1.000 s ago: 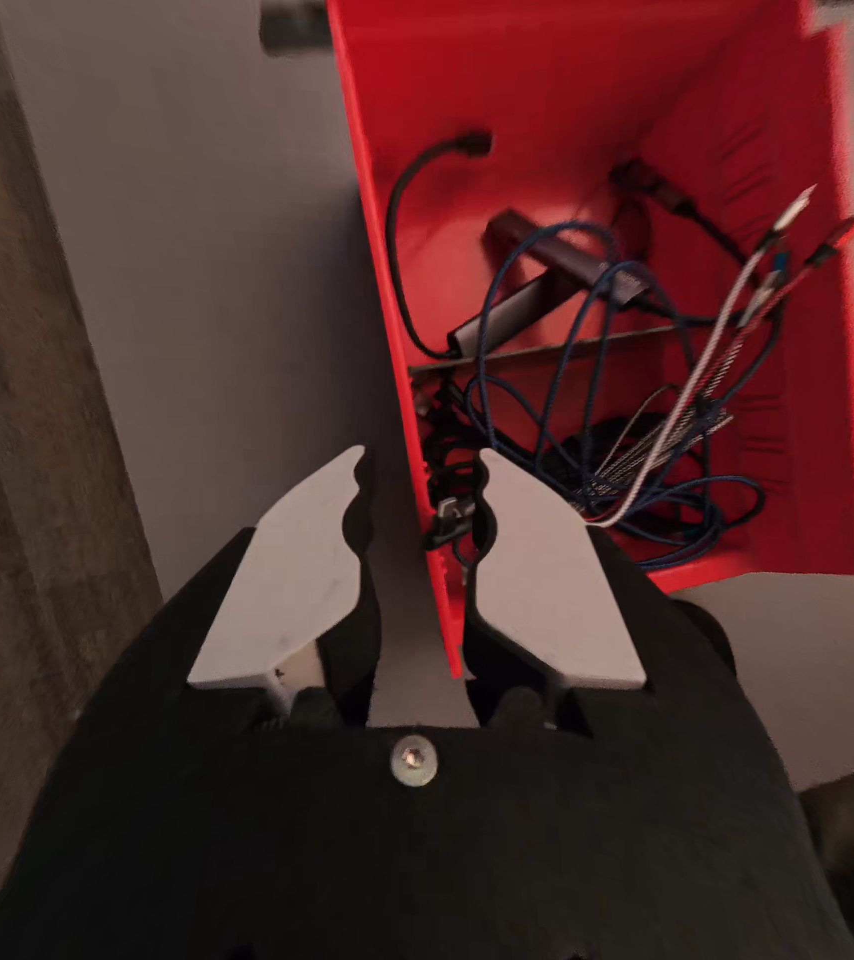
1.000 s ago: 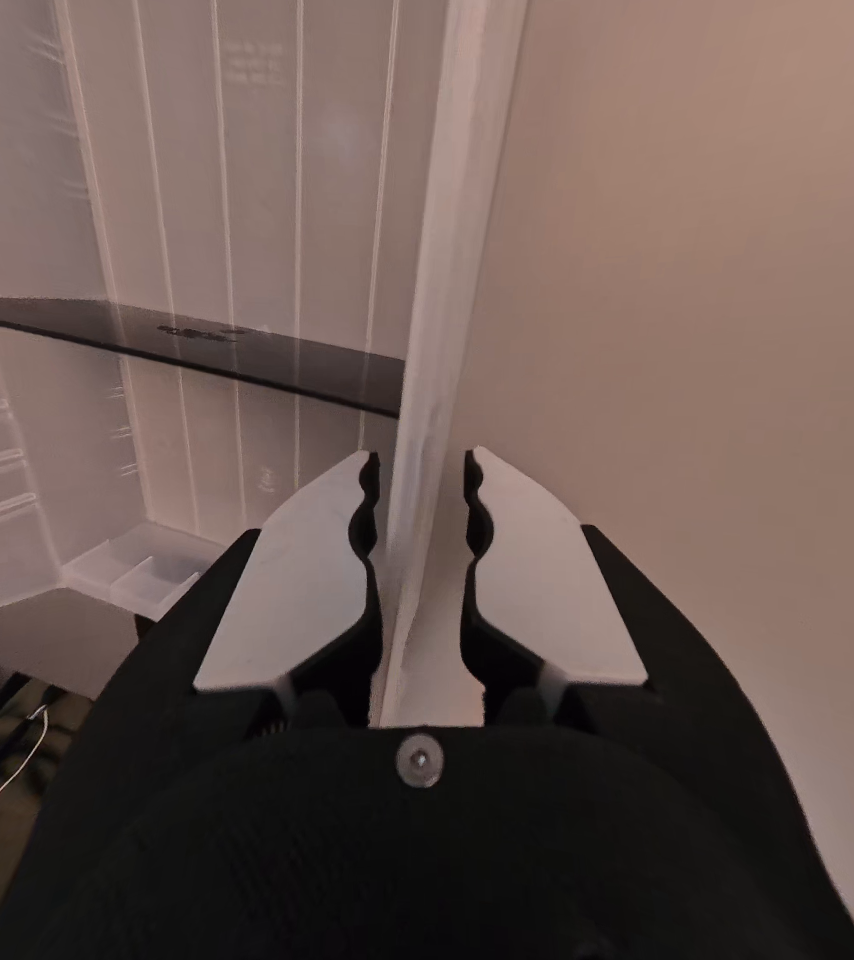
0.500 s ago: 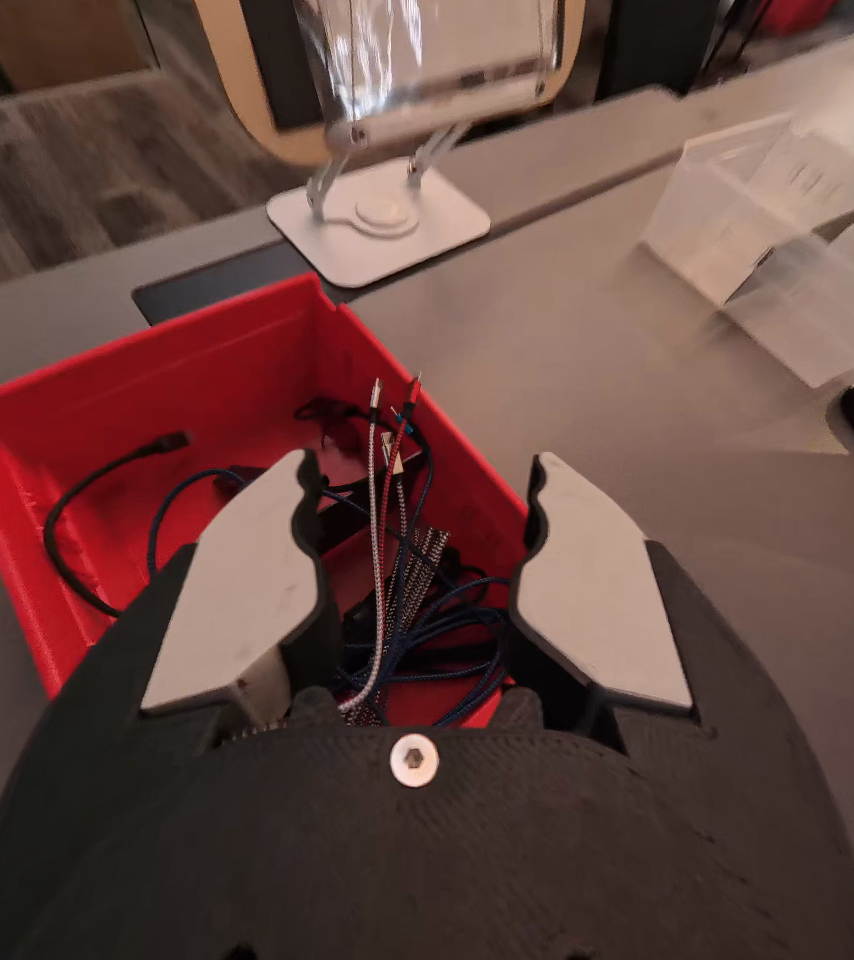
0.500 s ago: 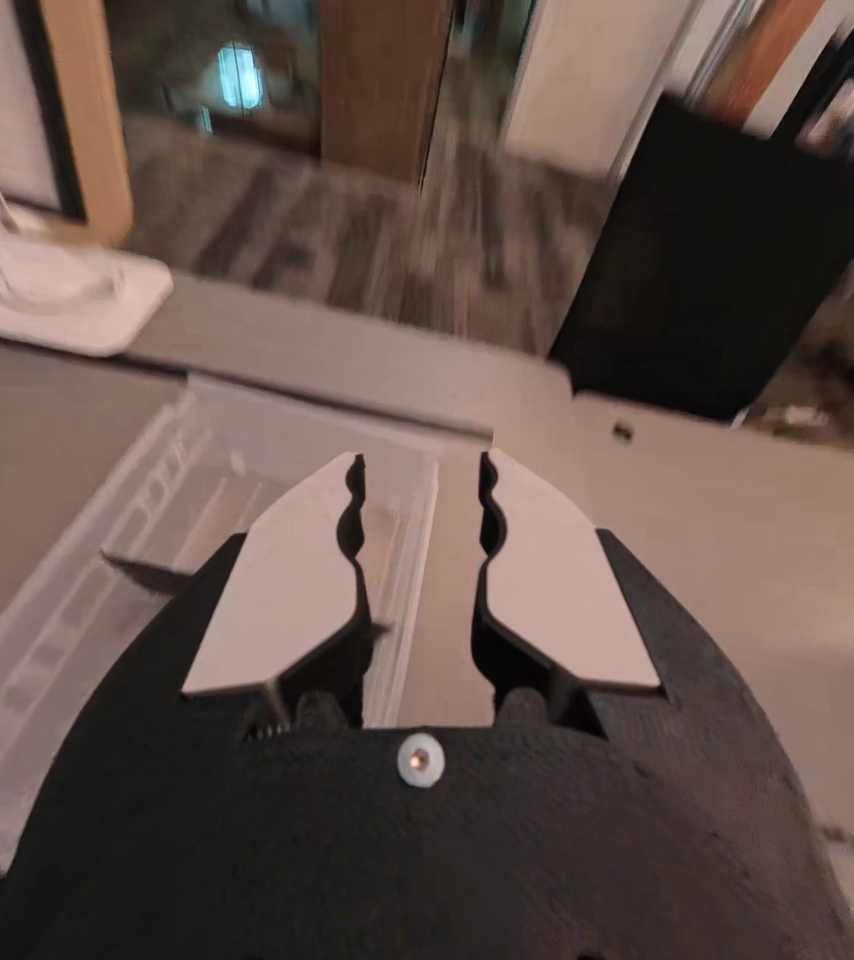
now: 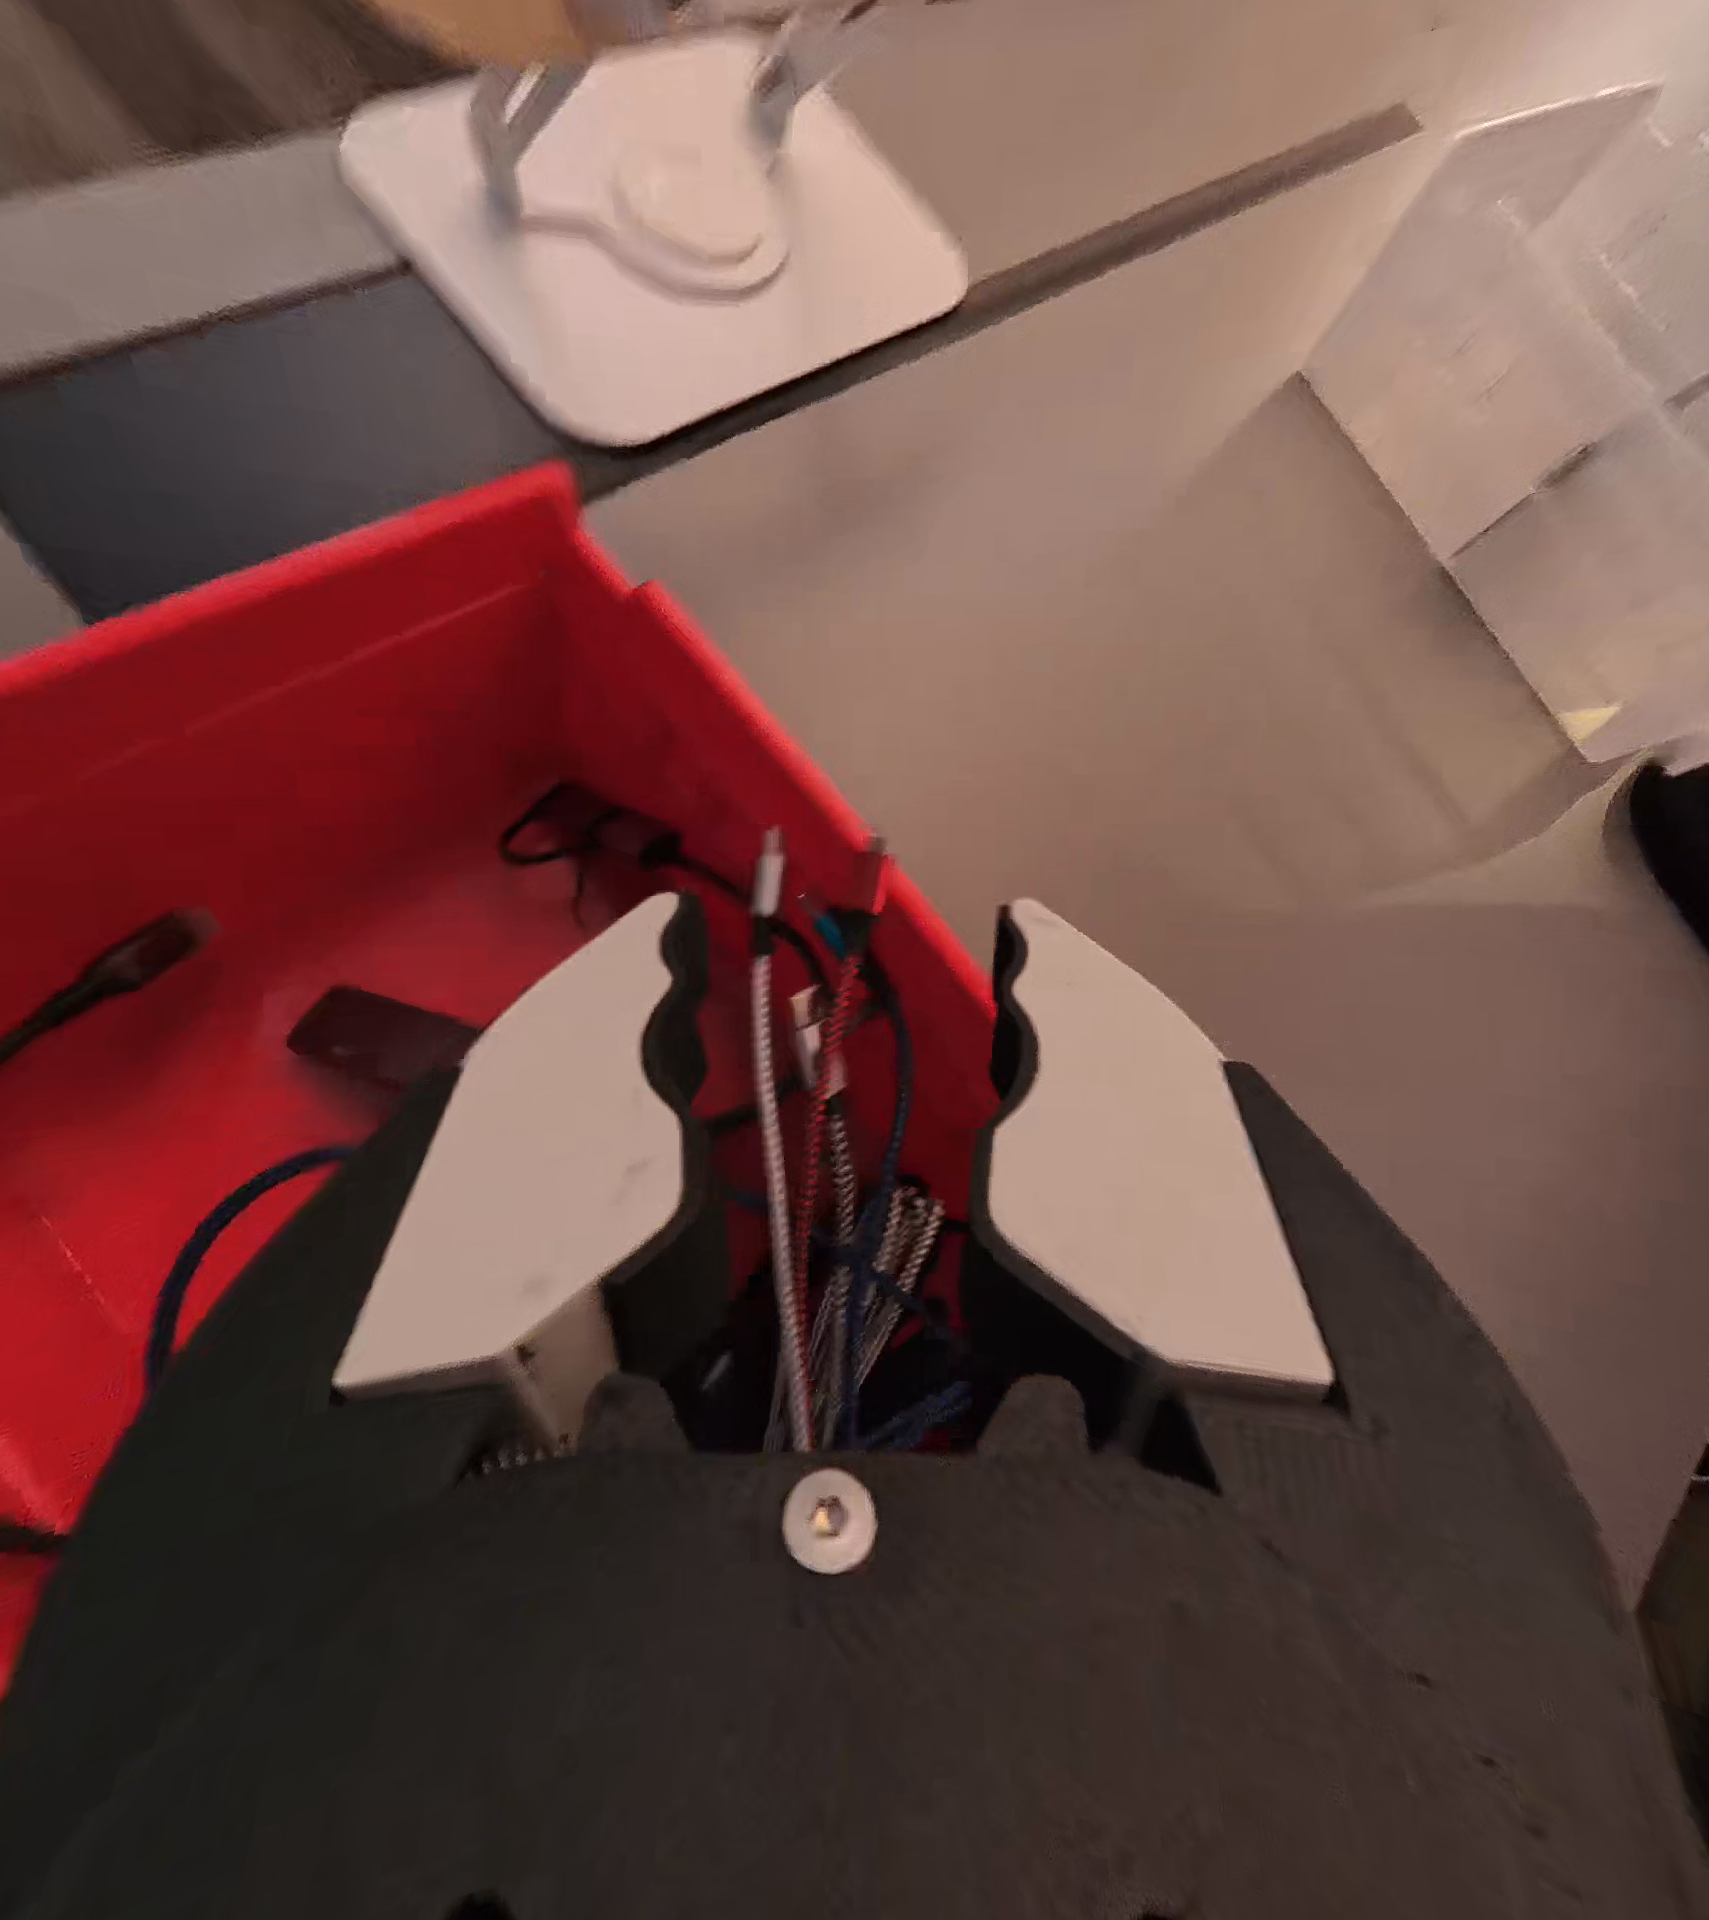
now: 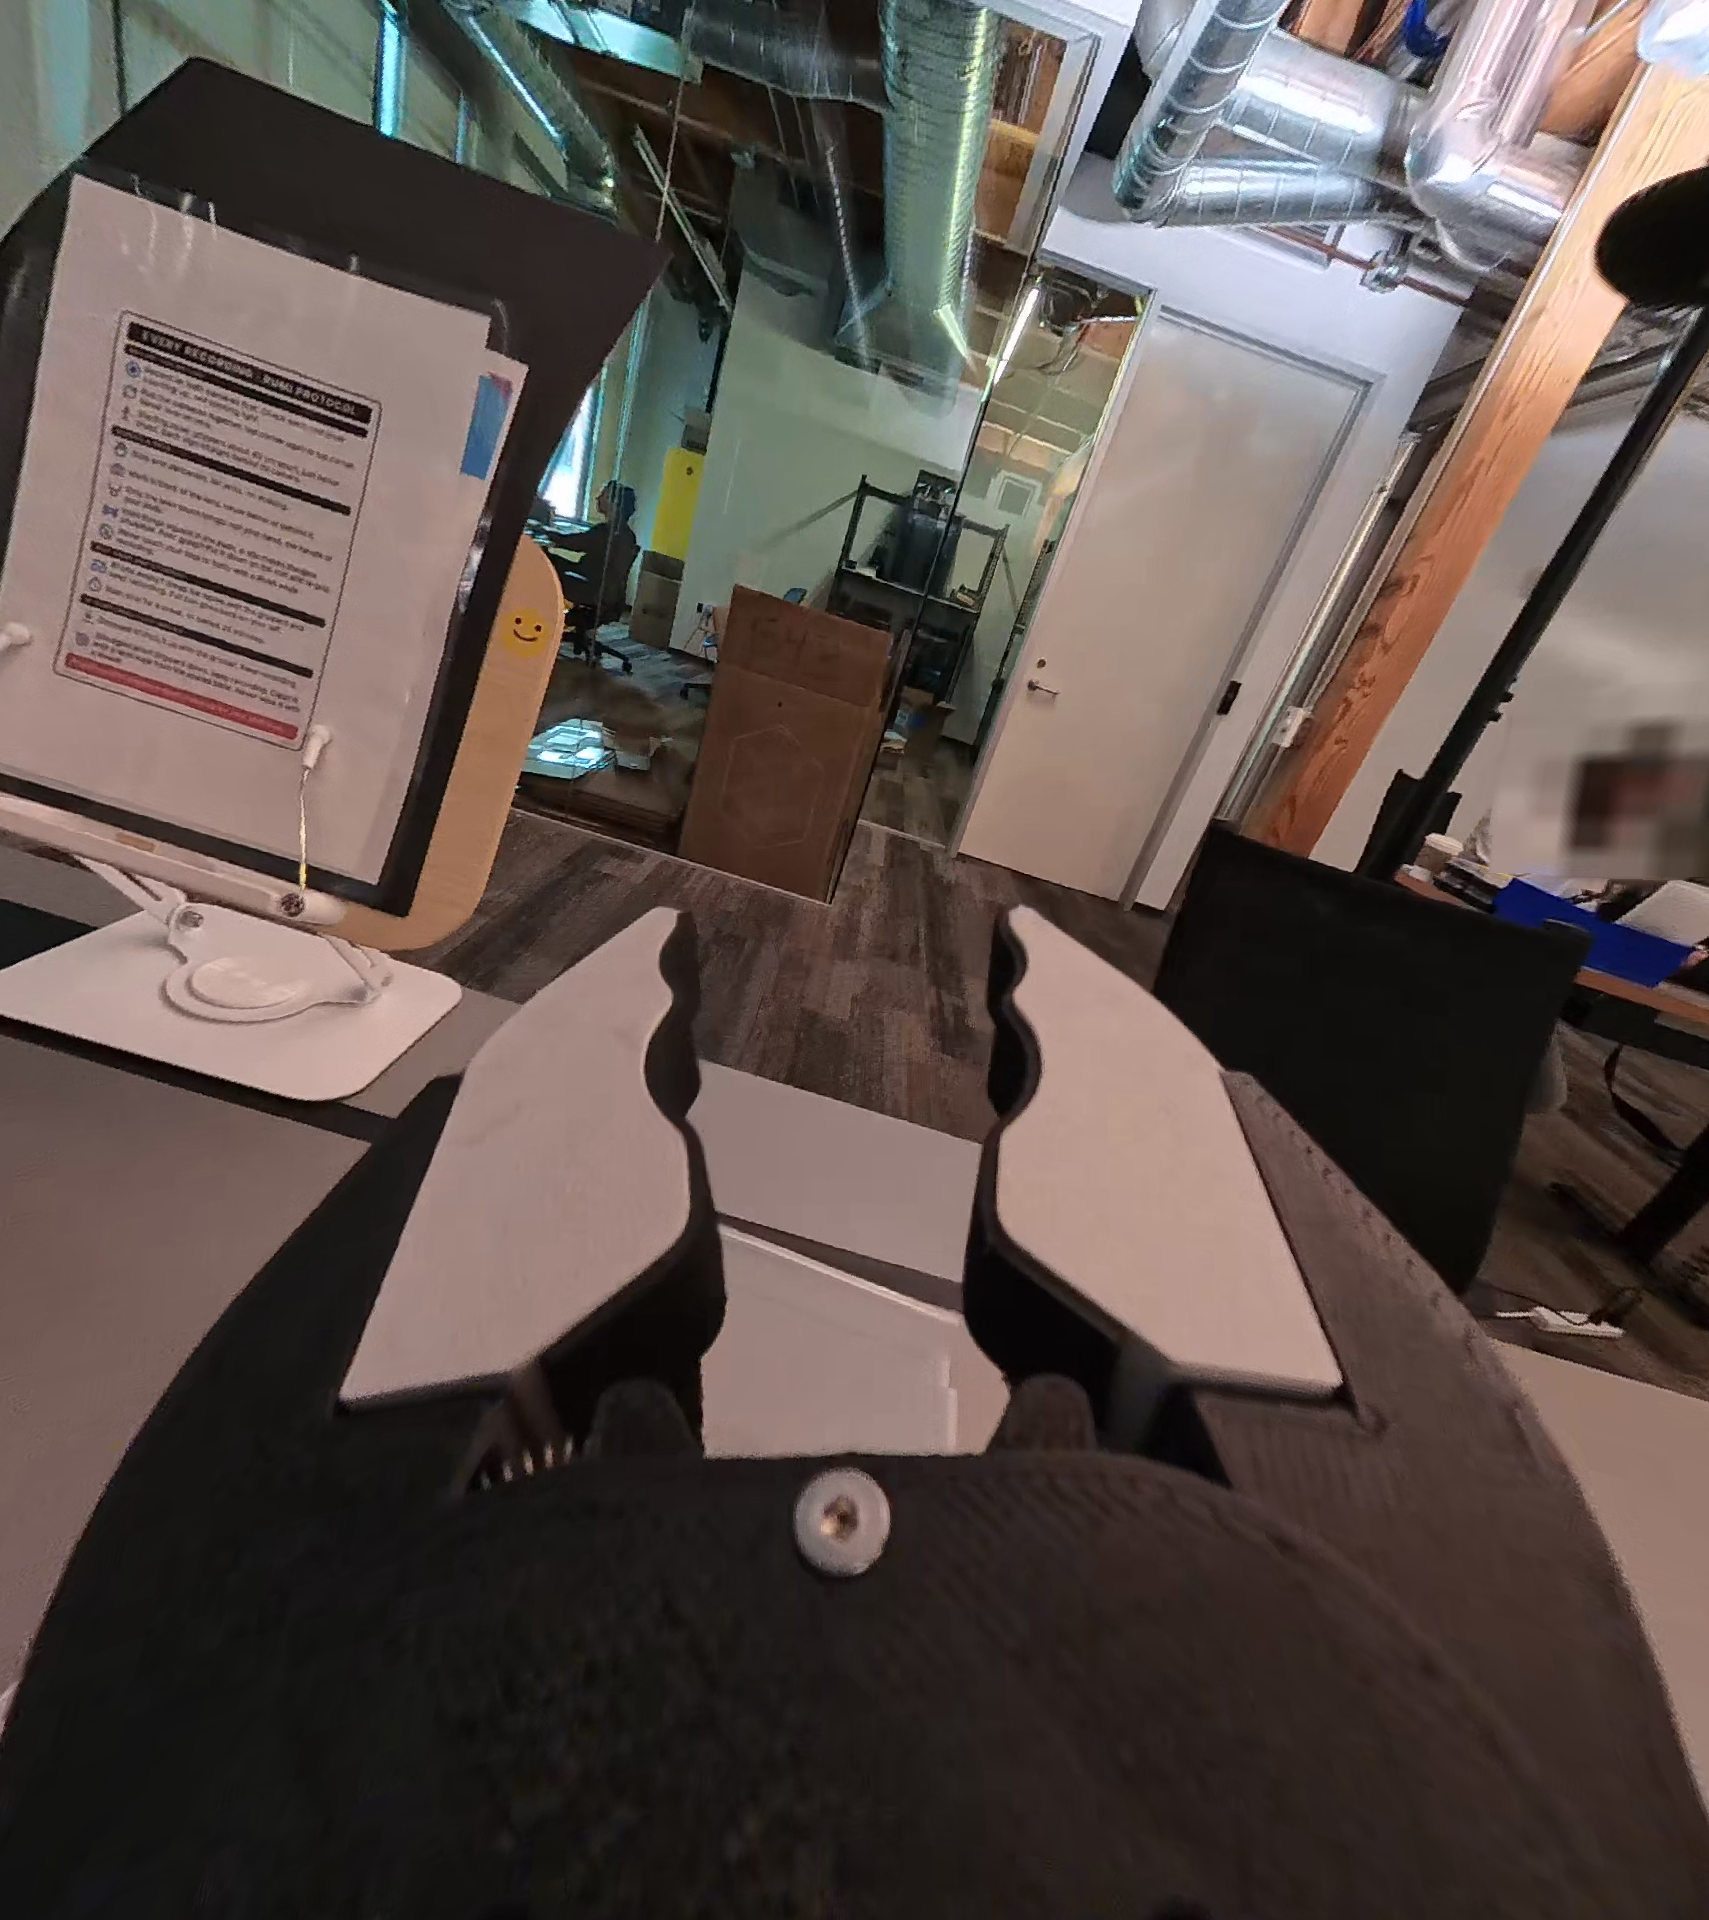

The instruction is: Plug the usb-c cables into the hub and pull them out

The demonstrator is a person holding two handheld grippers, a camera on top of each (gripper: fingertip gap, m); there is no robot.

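Two grippers are up, both with their jaws spread wide and nothing between them. Through the left wrist view, the left gripper (image 5: pixel 839 925) hangs over the right corner of a red bin (image 5: pixel 237 748) that fills the left half of the frame. Braided usb-c cables (image 5: pixel 777 1122), silver, red and blue, stand up in a tangle between the spread fingers without touching them; a dark hub (image 5: pixel 377 1039) lies on the bin floor at centre left, with a black cable (image 5: pixel 50 1013) further left. A white stand base (image 5: pixel 652 239) sits at the top, a clear plastic box (image 5: pixel 1577 405) at upper right.

Through the right wrist view, the right gripper (image 6: pixel 839 925) points out over the grey table (image 6: pixel 102 1195) toward the room. A tablet stand holding a printed sheet (image 6: pixel 195 540) is at upper left, a black chair (image 6: pixel 1349 1039) at right.
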